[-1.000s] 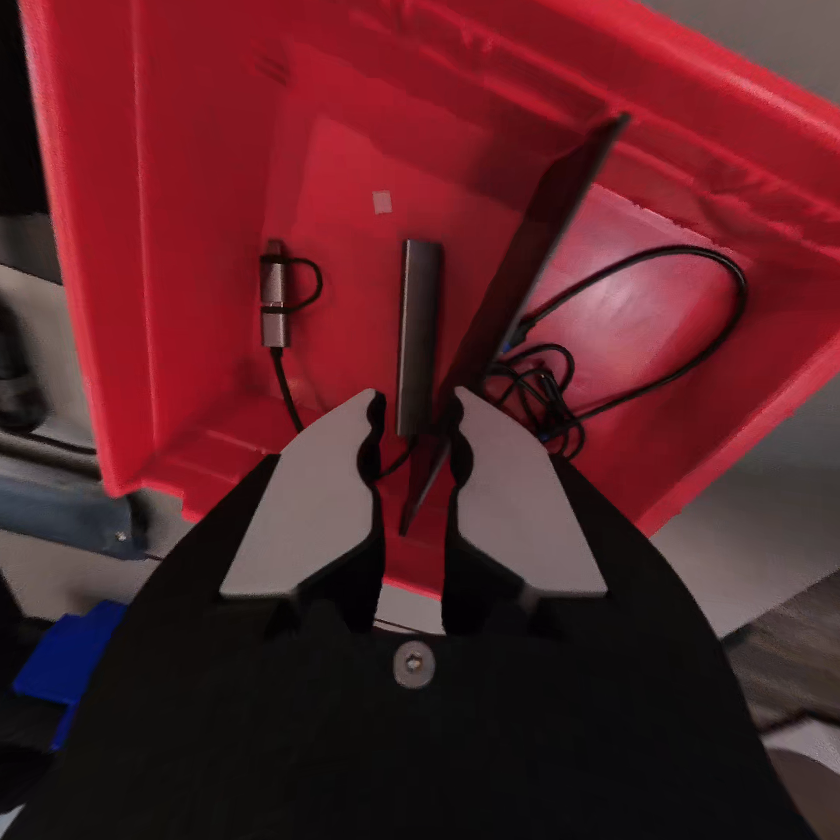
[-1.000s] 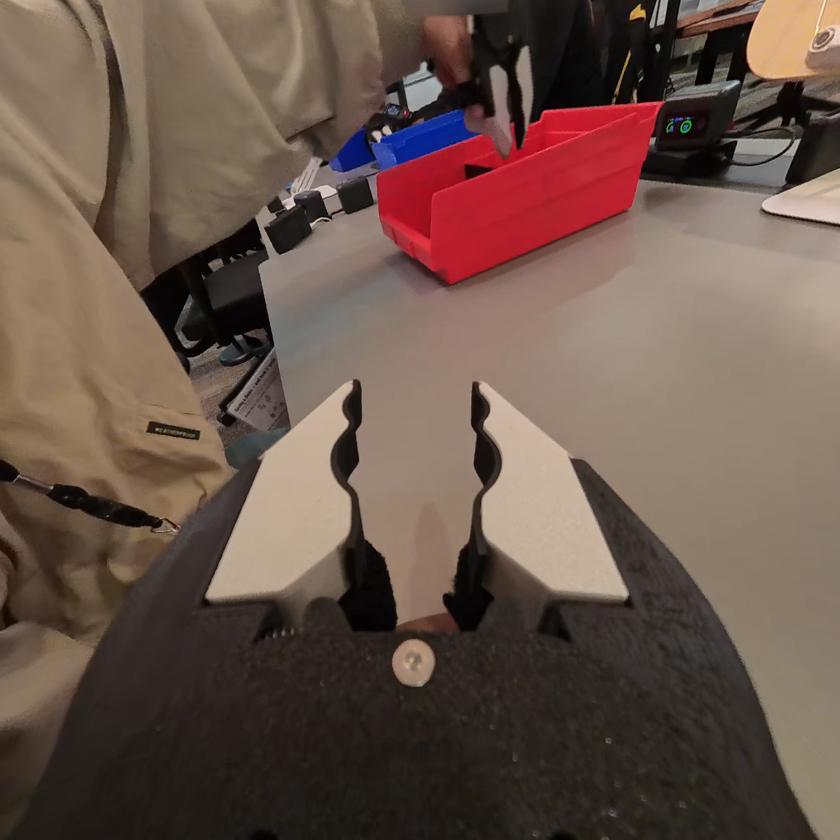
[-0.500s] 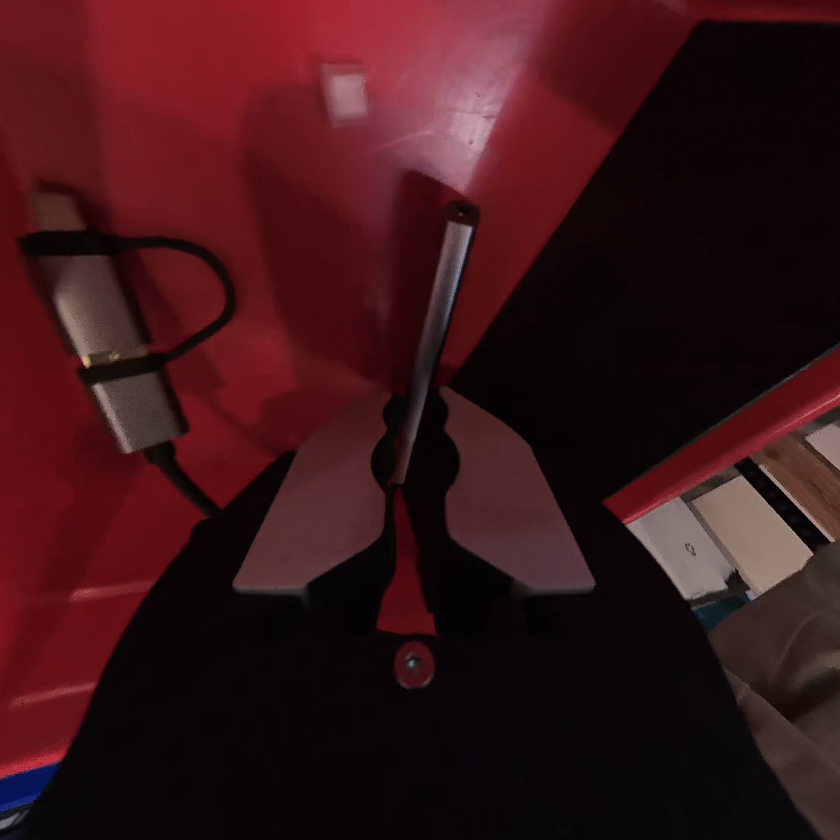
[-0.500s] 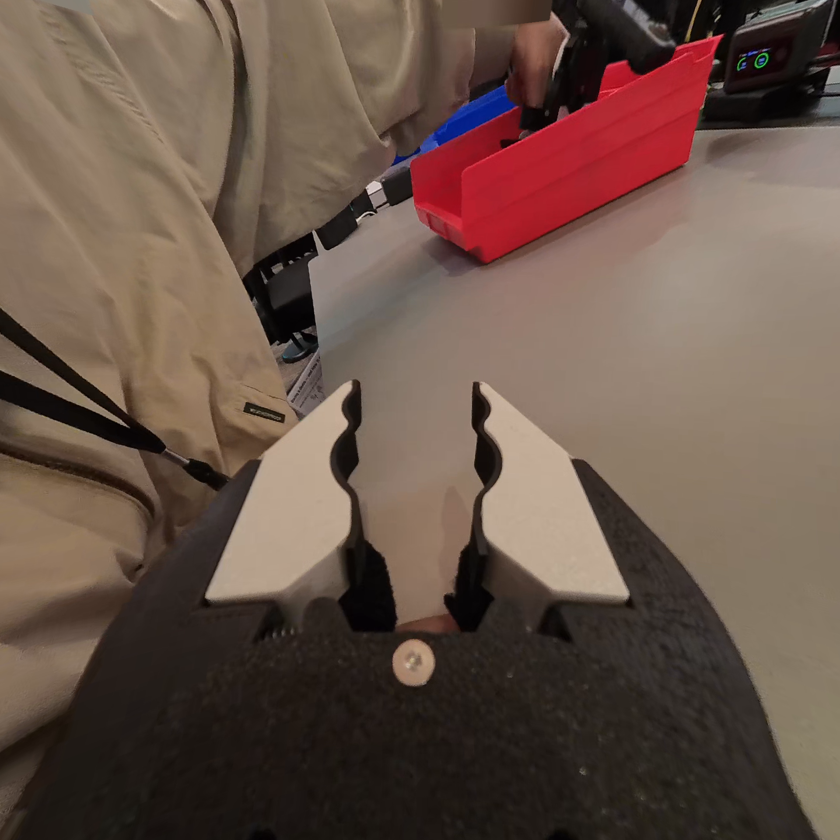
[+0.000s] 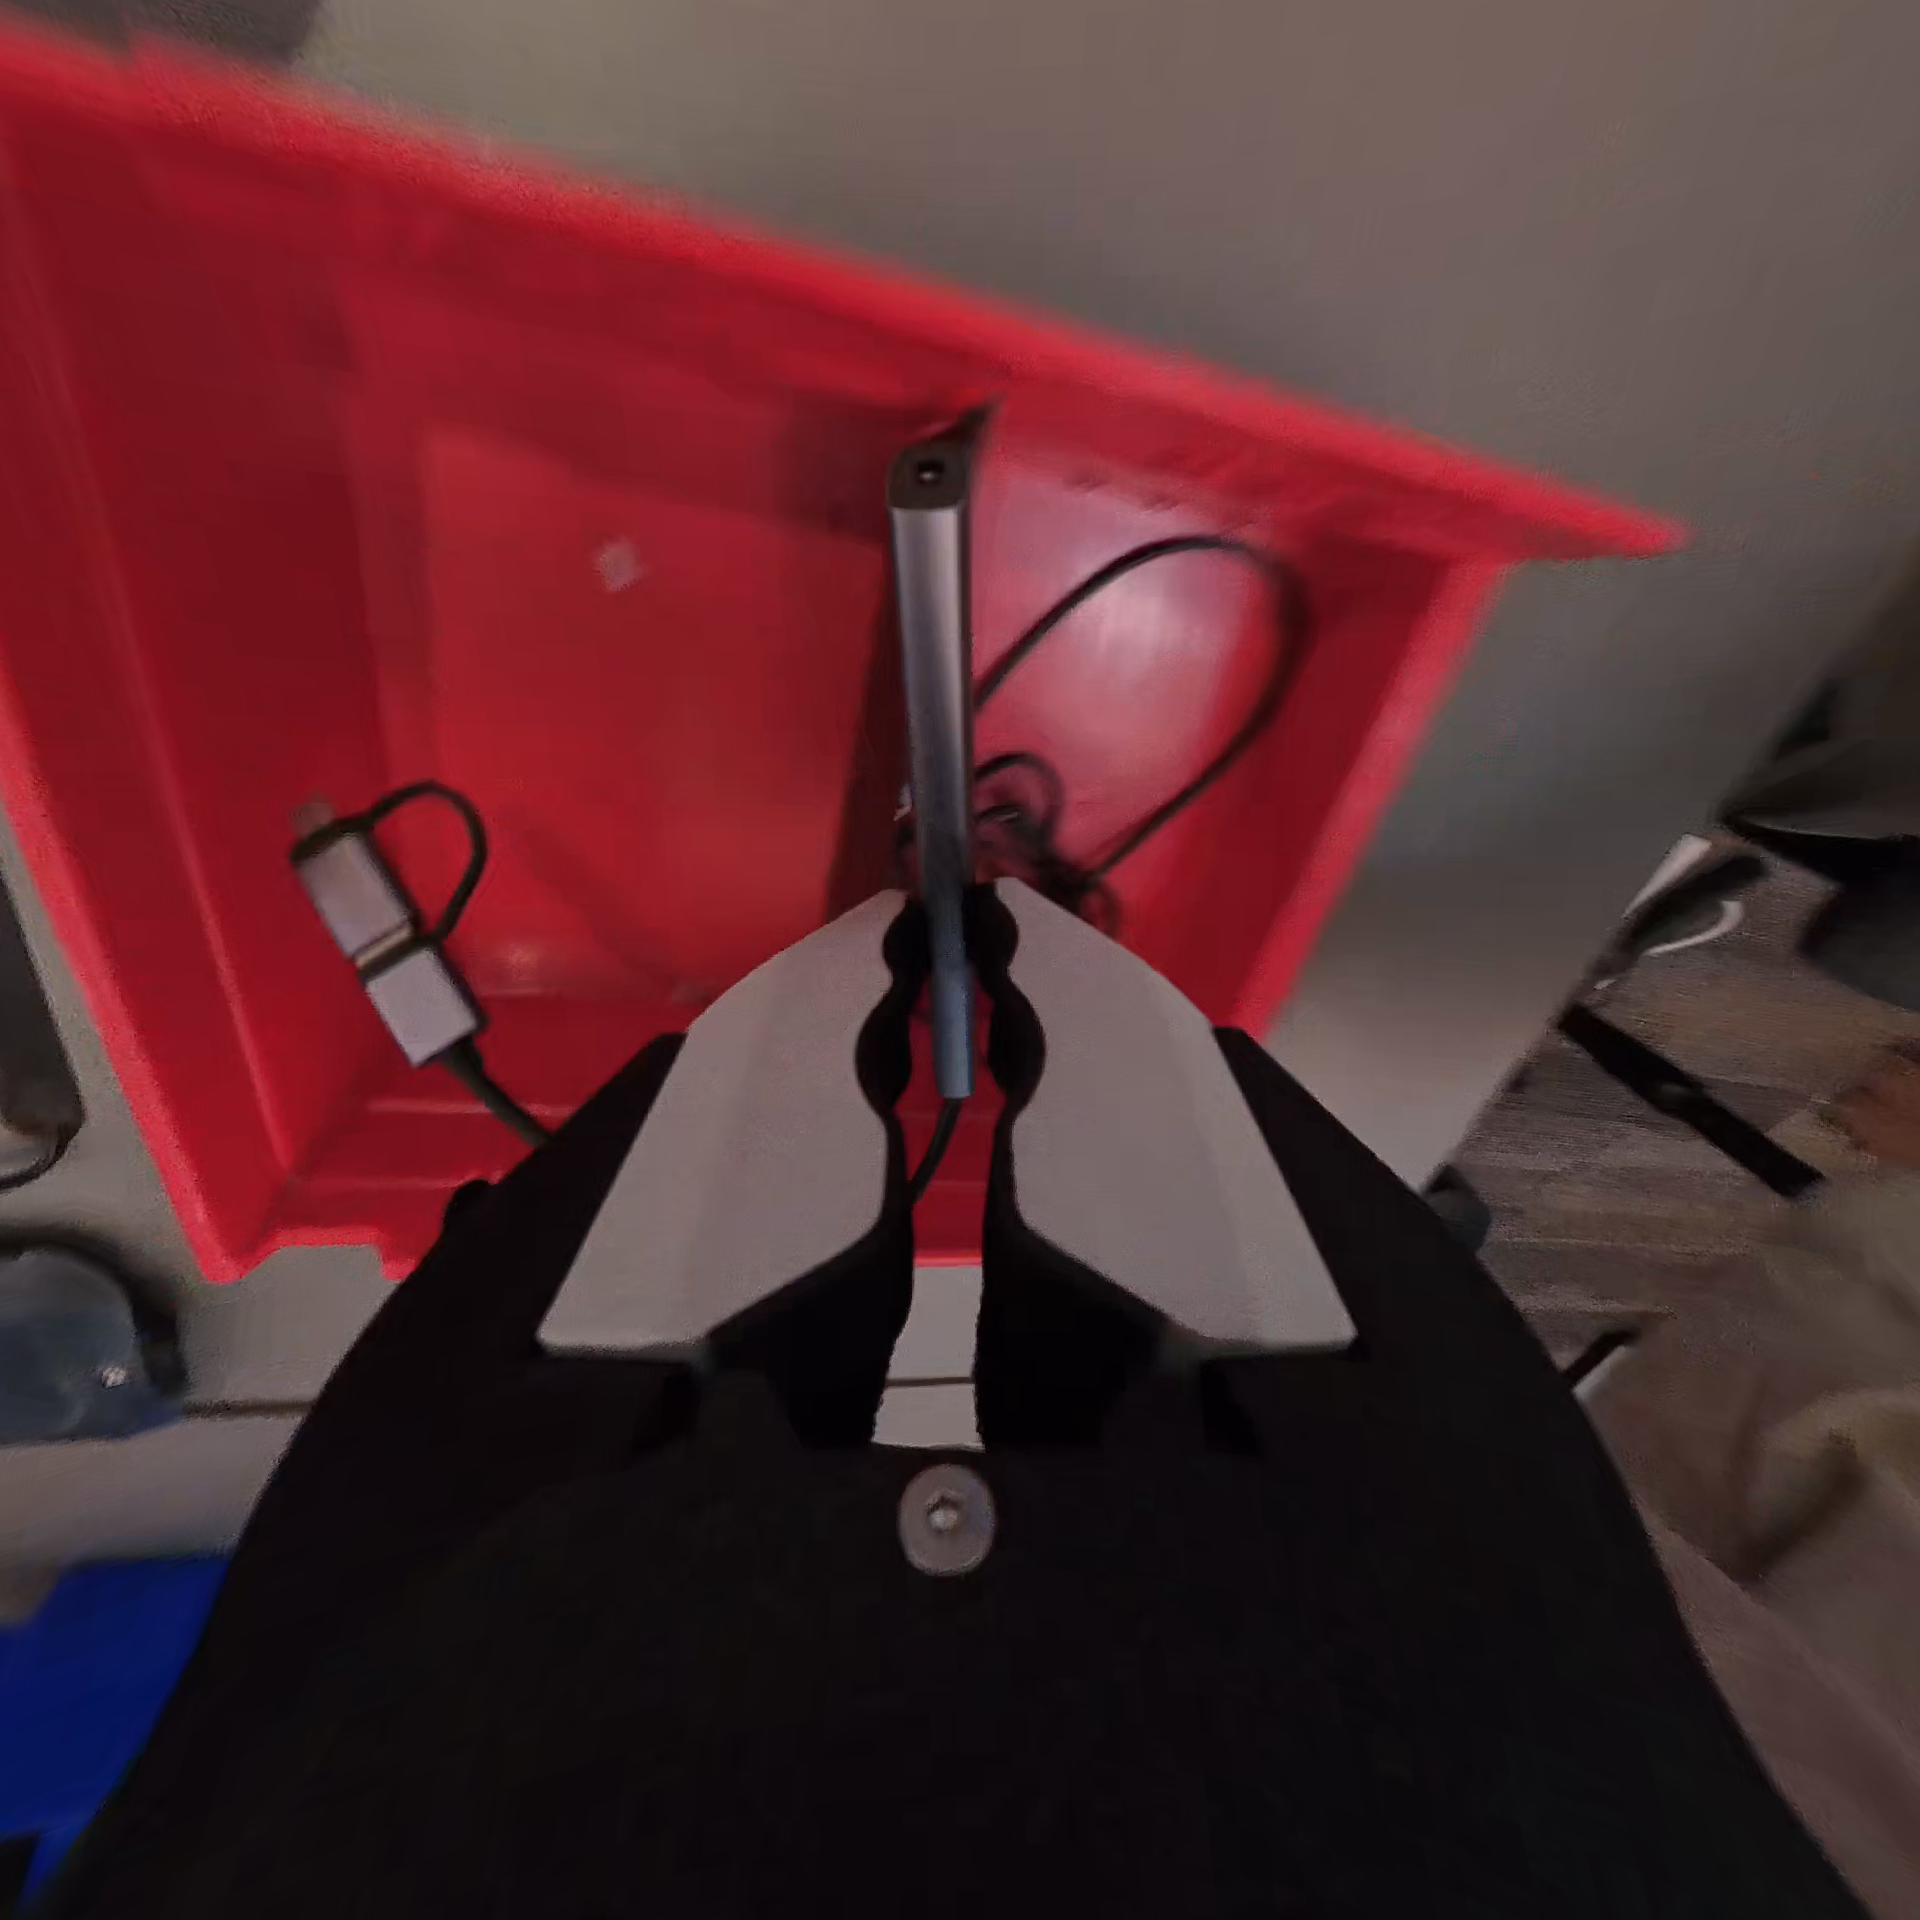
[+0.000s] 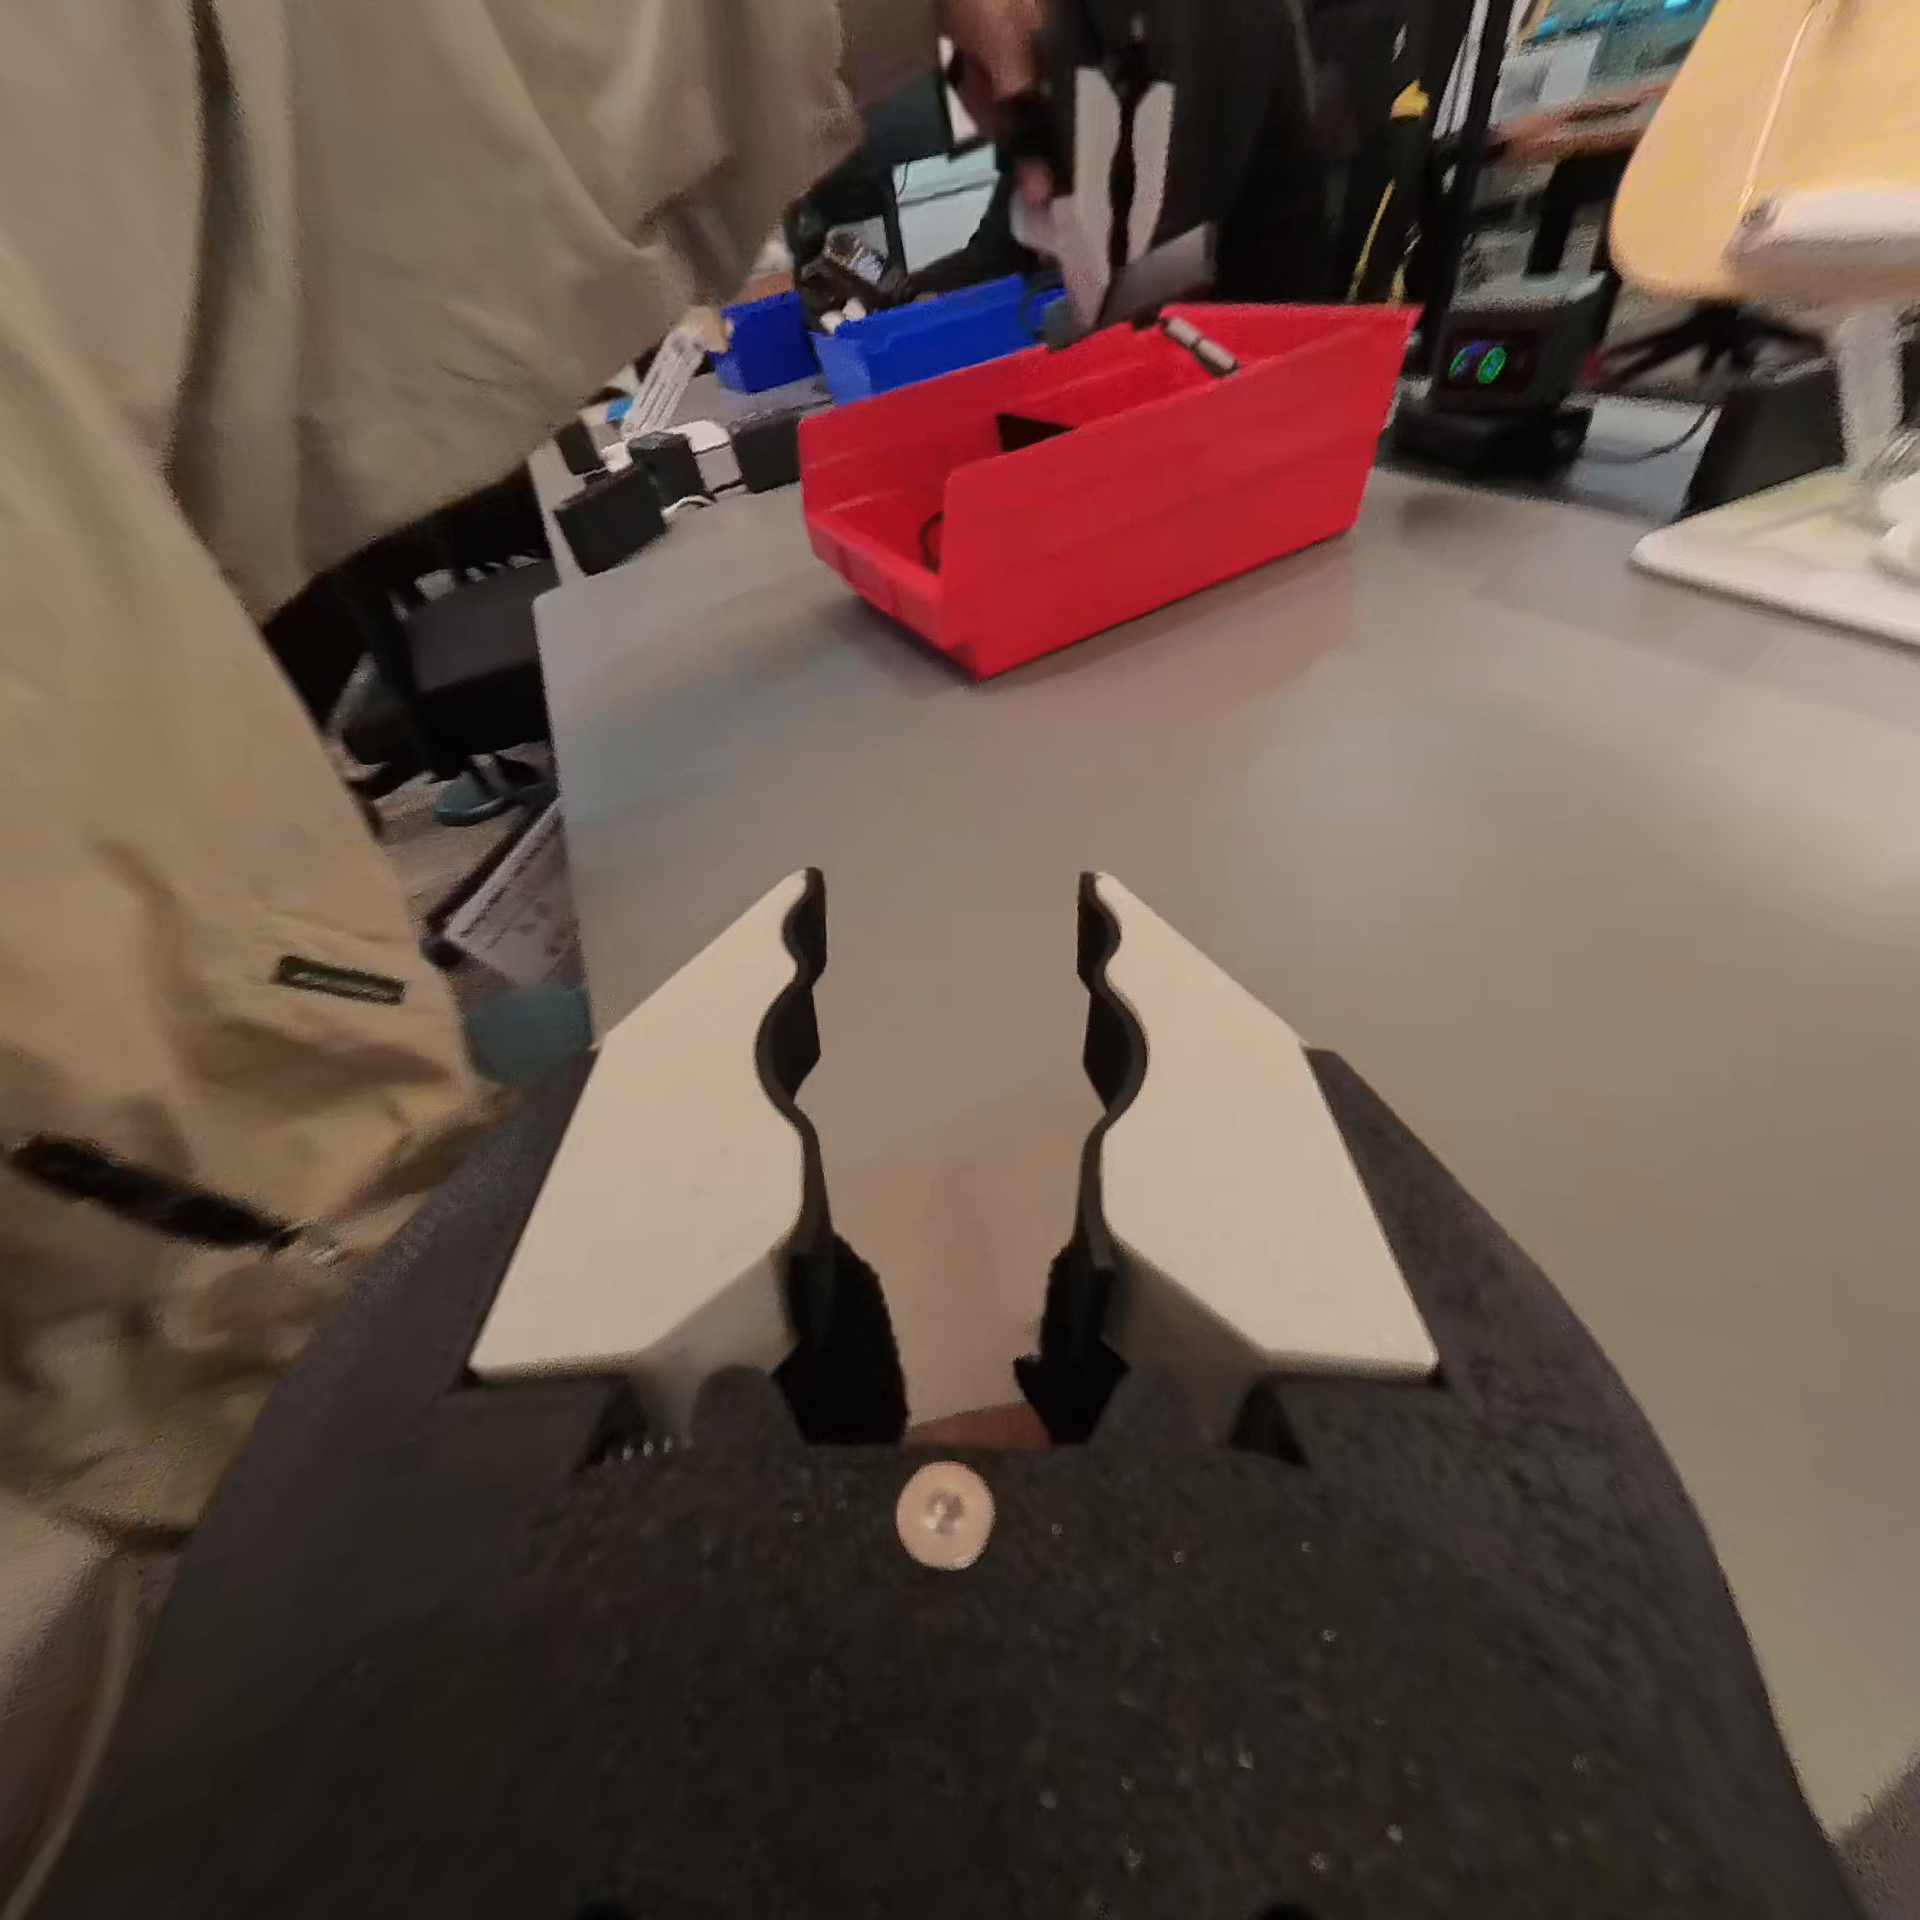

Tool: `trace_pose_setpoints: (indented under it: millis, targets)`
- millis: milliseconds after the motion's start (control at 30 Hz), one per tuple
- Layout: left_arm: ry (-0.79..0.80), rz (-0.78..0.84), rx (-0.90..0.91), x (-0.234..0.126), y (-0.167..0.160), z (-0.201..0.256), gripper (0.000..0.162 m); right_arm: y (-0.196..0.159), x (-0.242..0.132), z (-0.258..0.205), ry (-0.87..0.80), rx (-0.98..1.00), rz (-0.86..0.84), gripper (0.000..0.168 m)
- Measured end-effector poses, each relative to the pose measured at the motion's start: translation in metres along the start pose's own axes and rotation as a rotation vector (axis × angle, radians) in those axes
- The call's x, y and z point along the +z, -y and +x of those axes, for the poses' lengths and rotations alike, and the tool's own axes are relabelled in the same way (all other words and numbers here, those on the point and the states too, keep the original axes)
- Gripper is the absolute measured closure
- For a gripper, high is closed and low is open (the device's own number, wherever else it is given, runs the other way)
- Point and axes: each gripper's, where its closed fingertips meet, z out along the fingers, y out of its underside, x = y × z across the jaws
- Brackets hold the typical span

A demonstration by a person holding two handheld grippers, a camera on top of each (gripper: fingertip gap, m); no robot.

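Note:
My left gripper [image 5: 948,902] is shut on a slim grey metal hub [image 5: 933,727] and holds it up over the red bin [image 5: 208,436]. A thin black cable runs from the hub's near end down between the jaws. A grey double-ended plug adapter [image 5: 390,940] on the same cable hangs at the left over the bin. A coiled black cable [image 5: 1153,665] lies on the bin floor, right of a black divider that the hub hides. My right gripper [image 6: 951,894] is open and empty, low over the grey table [image 6: 1351,831]. In the right wrist view the red bin [image 6: 1091,499] stands far ahead, with the left gripper [image 6: 1081,239] above it.
Blue bins [image 6: 914,332] stand behind the red bin. A person's beige sleeve [image 6: 260,416] fills the left of the right wrist view. A white base [image 6: 1787,561] sits at the table's right edge. Black power bricks [image 6: 623,488] lie beyond the table's left edge. The grippers' ends are close to 40 centimeters from one another.
My left gripper went down into the bin, shut on the grey hub and has lifted it up out of the bin. My right gripper has stayed open and shifted only slightly.

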Motion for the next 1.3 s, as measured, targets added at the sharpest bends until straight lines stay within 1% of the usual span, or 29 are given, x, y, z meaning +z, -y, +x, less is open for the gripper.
trace_pose_setpoints:
  millis: [67,133,167,233,333,367,433,500,600,700,767,867,933,1000,1033,1067,1133,1167,1233,1300]
  targets:
    - [-0.095,0.065,0.050,-0.027,0.024,0.042,0.153,0.018,0.010,0.008,-0.034,-0.033,0.016,0.121]
    - [-0.189,0.070,0.147,-0.044,0.048,0.093,0.153,0.045,0.019,0.015,-0.074,-0.093,0.048,0.120]
    - [-0.259,0.060,0.203,-0.049,0.060,0.123,0.152,0.062,0.023,0.016,-0.093,-0.163,0.068,0.119]
    - [-0.397,0.015,0.311,-0.050,0.079,0.179,0.153,0.085,0.030,0.005,-0.122,-0.428,0.049,0.118]
    - [-0.594,-0.084,0.423,-0.043,0.101,0.244,0.153,0.099,0.041,-0.015,-0.207,-0.871,-0.033,0.121]
    - [-0.649,-0.119,0.445,-0.039,0.107,0.259,0.153,0.102,0.045,-0.023,-0.233,-1.009,-0.041,0.120]
    - [-0.714,-0.193,0.462,-0.030,0.118,0.279,0.153,0.106,0.052,-0.037,-0.302,-1.251,-0.003,0.120]
    - [-0.762,-0.272,0.467,-0.022,0.126,0.290,0.153,0.104,0.055,-0.045,-0.350,-1.397,0.032,0.124]
    - [-0.777,-0.393,0.476,-0.006,0.130,0.296,0.152,0.099,0.053,-0.041,-0.376,-1.437,0.047,0.128]
    - [-0.822,-0.427,0.443,0.006,0.143,0.302,0.152,0.101,0.045,-0.049,-0.359,-1.478,0.127,0.136]
    - [-0.835,-0.439,0.457,0.010,0.149,0.303,0.152,0.094,0.048,-0.043,-0.356,-1.506,0.076,0.136]
    - [-0.845,-0.451,0.473,0.013,0.155,0.304,0.152,0.088,0.053,-0.031,-0.384,-1.549,0.034,0.152]
    - [-0.814,-0.451,0.463,0.022,0.157,0.297,0.152,0.081,0.056,-0.024,-0.377,-1.521,-0.011,0.152]
    - [-0.753,-0.388,0.436,0.033,0.165,0.286,0.146,0.070,0.058,-0.012,-0.375,-1.476,-0.073,0.155]
    - [-0.728,-0.334,0.406,0.037,0.171,0.279,0.140,0.063,0.059,-0.004,-0.376,-1.433,-0.107,0.157]
    - [-0.694,-0.273,0.374,0.042,0.177,0.270,0.138,0.058,0.060,0.006,-0.387,-1.368,-0.128,0.159]
    - [-0.591,-0.160,0.344,0.051,0.182,0.246,0.123,0.048,0.059,0.024,-0.389,-1.230,-0.157,0.161]
    - [-0.557,-0.087,0.334,0.054,0.185,0.236,0.118,0.046,0.057,0.032,-0.402,-1.181,-0.162,0.160]
    - [-0.537,0.069,0.307,0.059,0.190,0.226,0.117,0.042,0.054,0.045,-0.428,-1.123,-0.179,0.160]
    - [-0.524,0.176,0.302,0.066,0.192,0.220,0.121,0.039,0.055,0.047,-0.411,-1.068,-0.170,0.160]
